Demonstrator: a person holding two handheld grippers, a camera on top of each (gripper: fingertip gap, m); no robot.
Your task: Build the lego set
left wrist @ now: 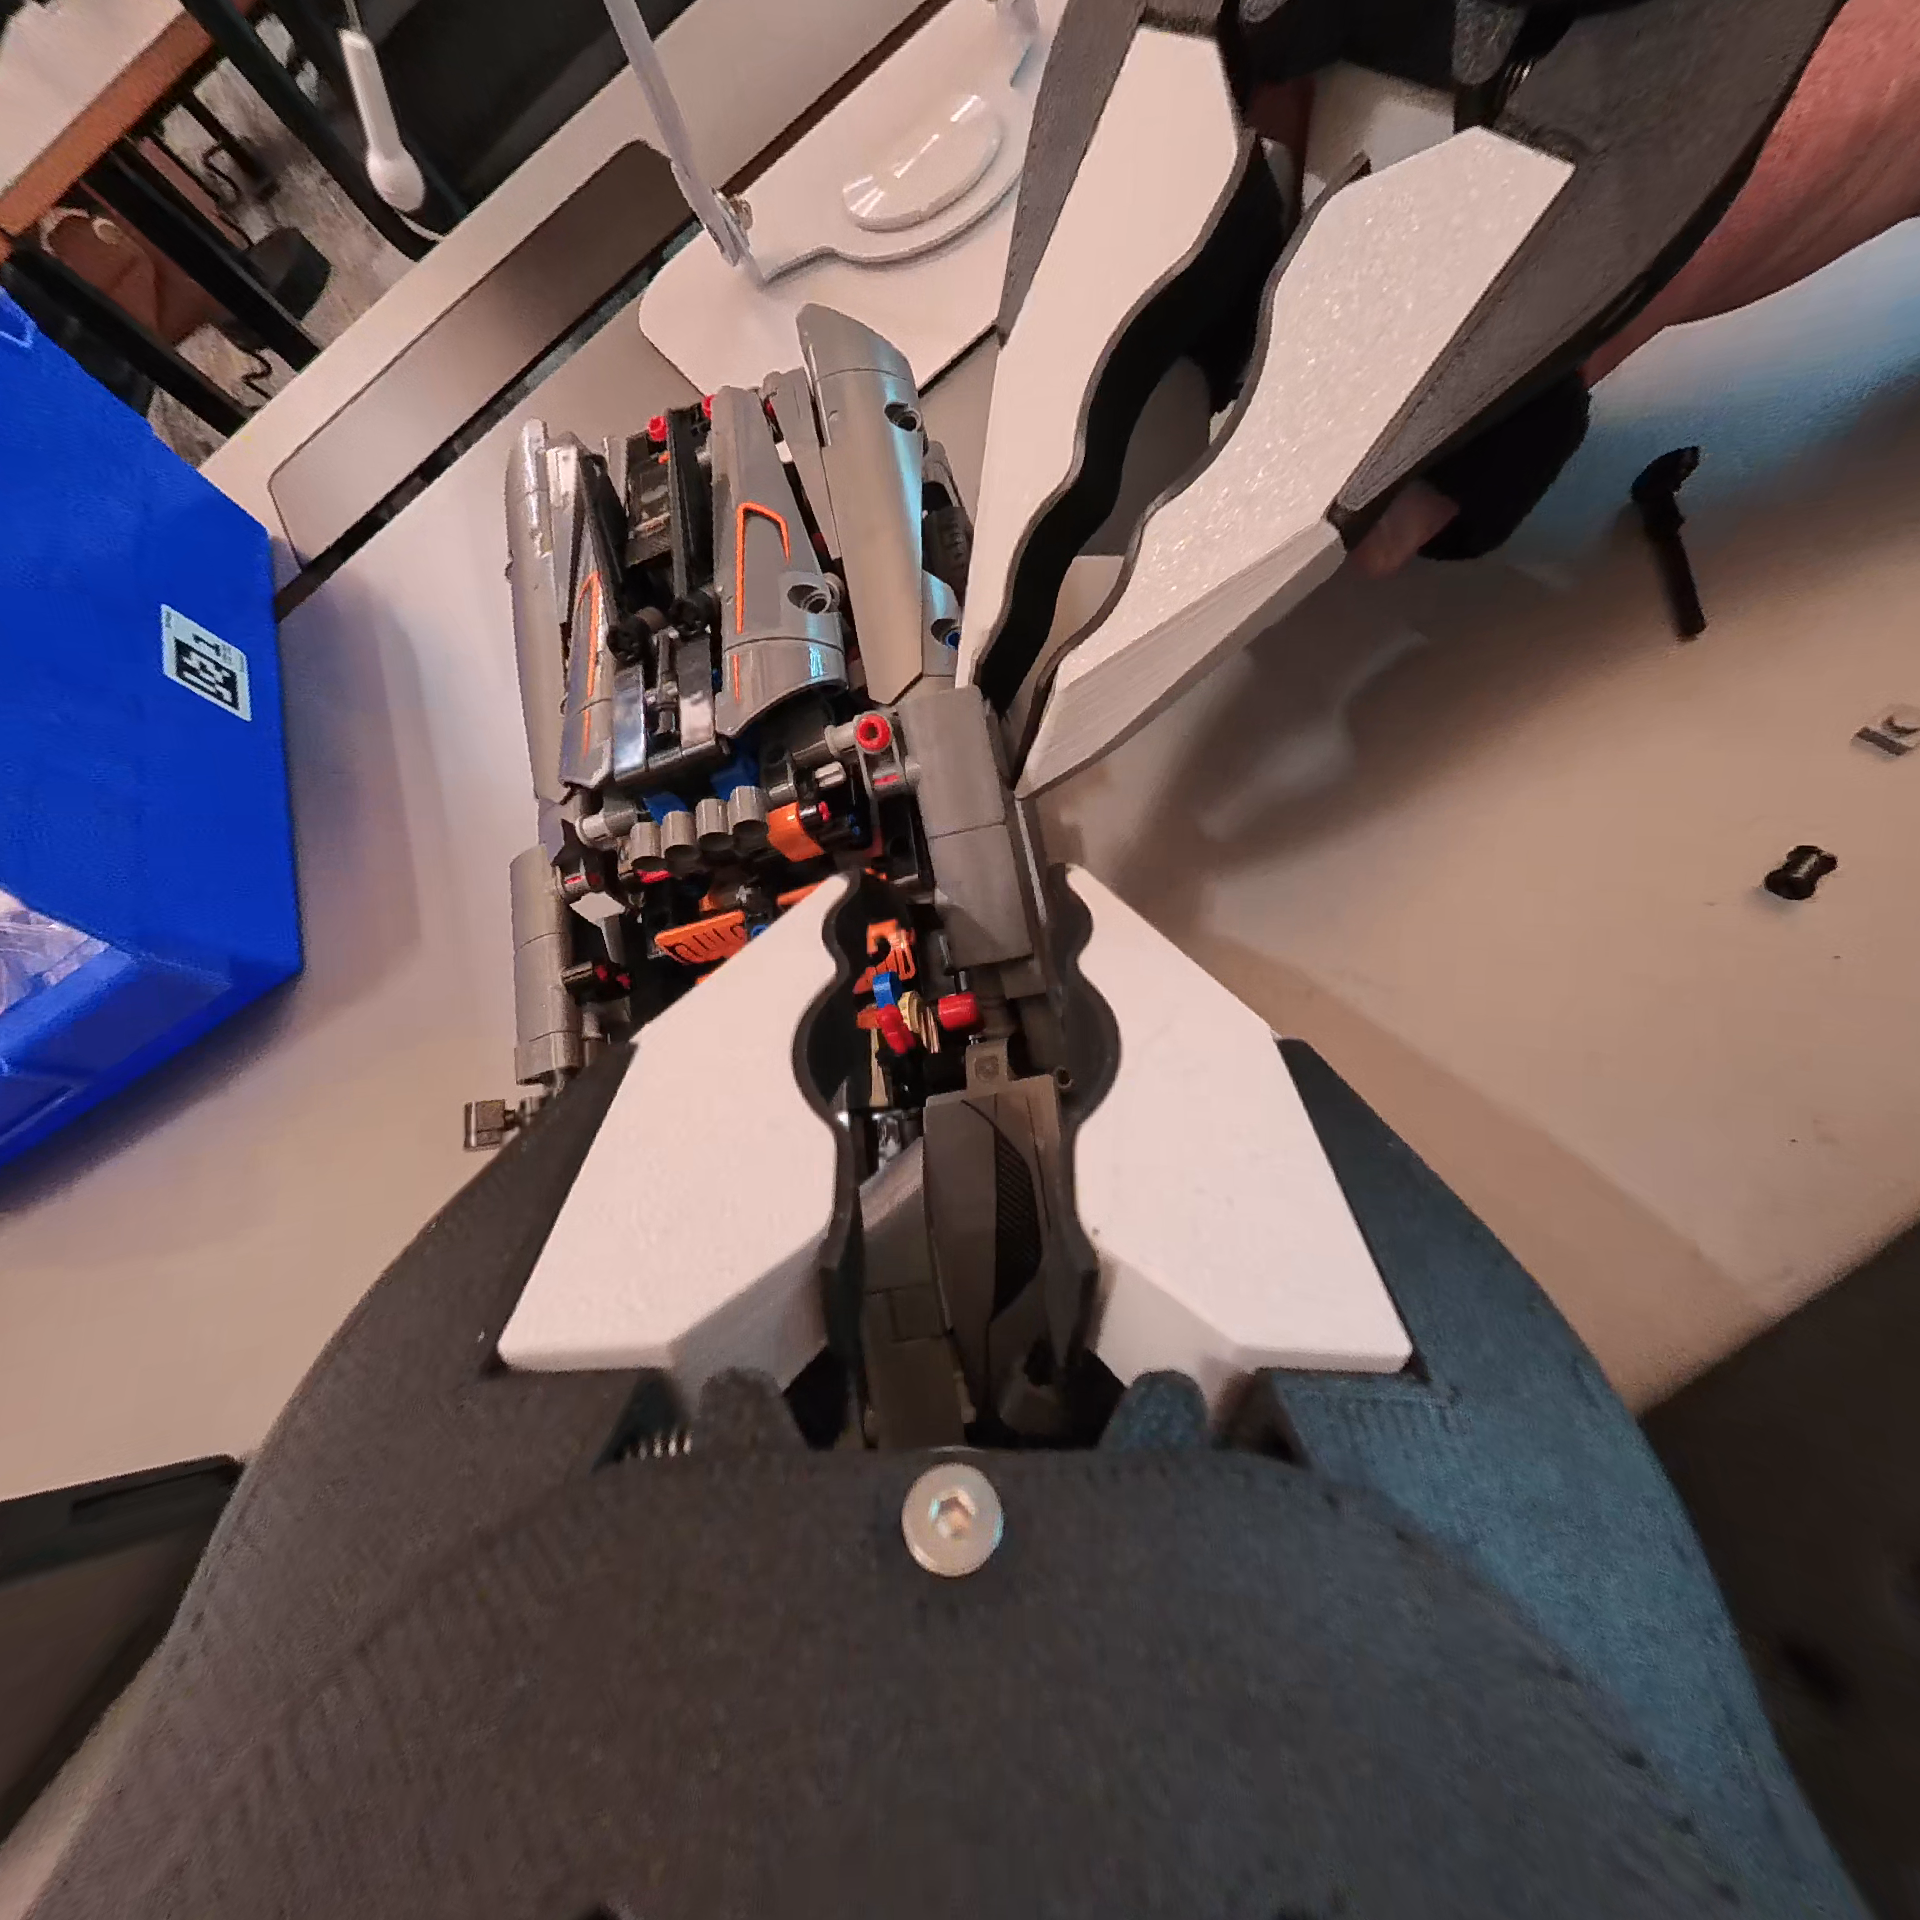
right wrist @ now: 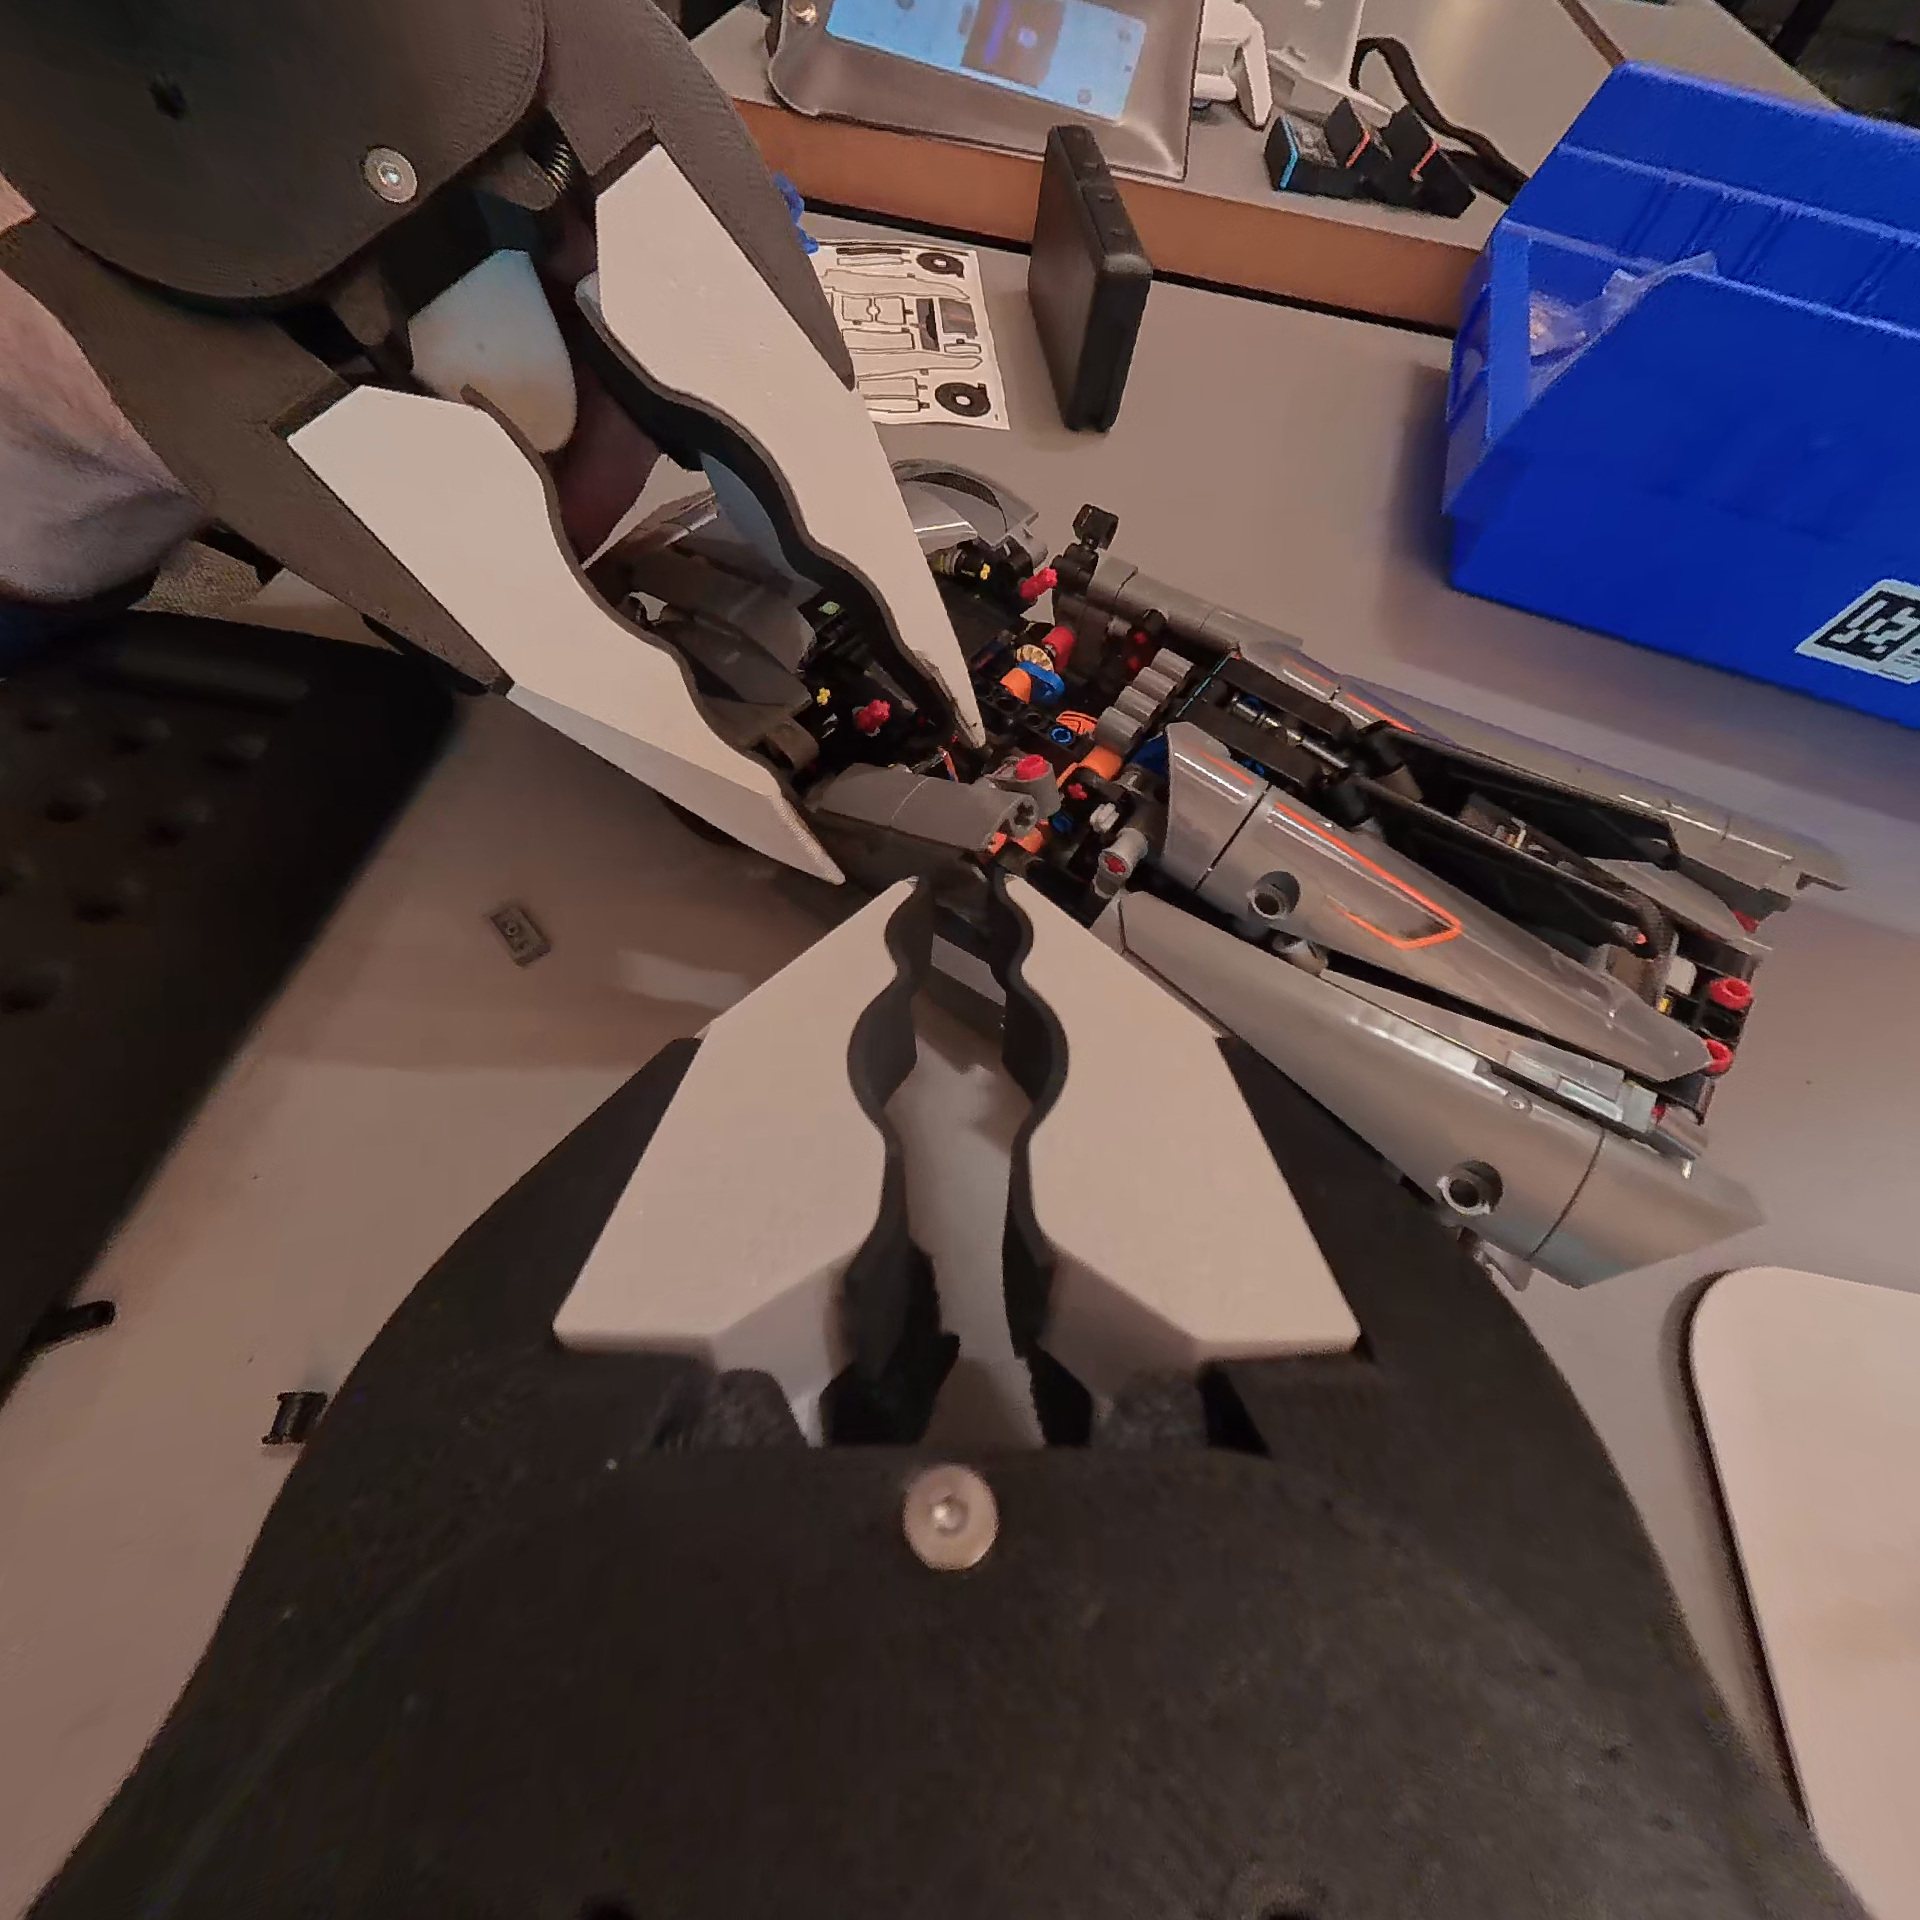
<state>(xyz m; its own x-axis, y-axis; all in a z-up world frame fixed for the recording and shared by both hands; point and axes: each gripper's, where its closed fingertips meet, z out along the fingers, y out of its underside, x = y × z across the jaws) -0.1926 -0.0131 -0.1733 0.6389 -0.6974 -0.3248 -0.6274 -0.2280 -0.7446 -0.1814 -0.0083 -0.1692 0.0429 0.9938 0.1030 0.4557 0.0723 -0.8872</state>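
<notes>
While the lego model lay mid-counter, beside the blue bin at one edge, its dark front end was clamped by the left hand-held gripper. The right hand-held gripper, nearly closed, touched the side panel; any grip could not be told. Steady bracing and gentle, square pressure were judged advisable.

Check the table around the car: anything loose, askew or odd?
A few small dark parts lie loose on the table, apart from the Lego car: a black pin, a black connector and a small grey piece. The car itself looks intact, held by the left gripper.
</notes>
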